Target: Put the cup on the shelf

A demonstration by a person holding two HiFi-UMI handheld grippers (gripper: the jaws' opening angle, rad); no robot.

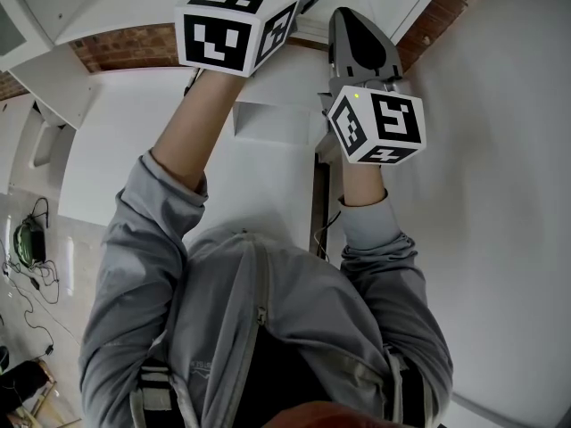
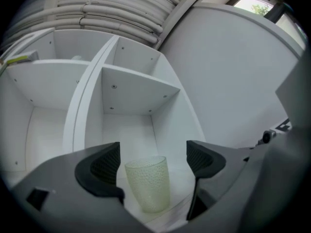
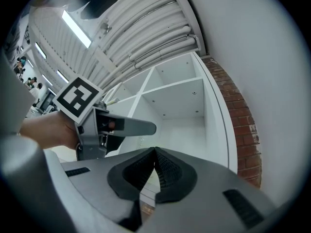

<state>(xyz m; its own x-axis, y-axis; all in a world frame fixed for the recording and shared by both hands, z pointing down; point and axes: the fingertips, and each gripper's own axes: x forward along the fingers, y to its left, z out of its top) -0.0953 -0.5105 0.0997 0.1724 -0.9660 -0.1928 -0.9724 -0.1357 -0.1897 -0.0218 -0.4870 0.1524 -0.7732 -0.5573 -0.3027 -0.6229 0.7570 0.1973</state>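
1. The shelf unit [image 2: 141, 89] is my landmark: smooth, matt white boards with small screw dots, split by an upright divider into box-shaped compartments.
2. The cup [image 2: 148, 183] is a translucent, pale greenish tumbler with a finely pebbled skin, wider at the rim than at the base. It stands upright on the floor of the unit's compartment just right of the divider, under a shelf board, and looks empty.
3. That compartment holds the cup, near its front edge.
4. The left gripper [image 2: 153, 158] reaches into the unit's front with its jaws spread wide. The cup stands between them, nearer the left one, and the ribbed black pads [image 2: 106, 163] do not press on it.
5. The right gripper [image 3: 154, 166] hangs in front of the unit with its grey jaws closed, black ribbed pads meeting tip to tip with nothing between them.
6. In the right gripper view, a rough red brick wall [image 3: 243, 125] runs along the unit's right side.
7. Above the unit, a bundle of white pipes [image 2: 112, 8] runs in parallel.
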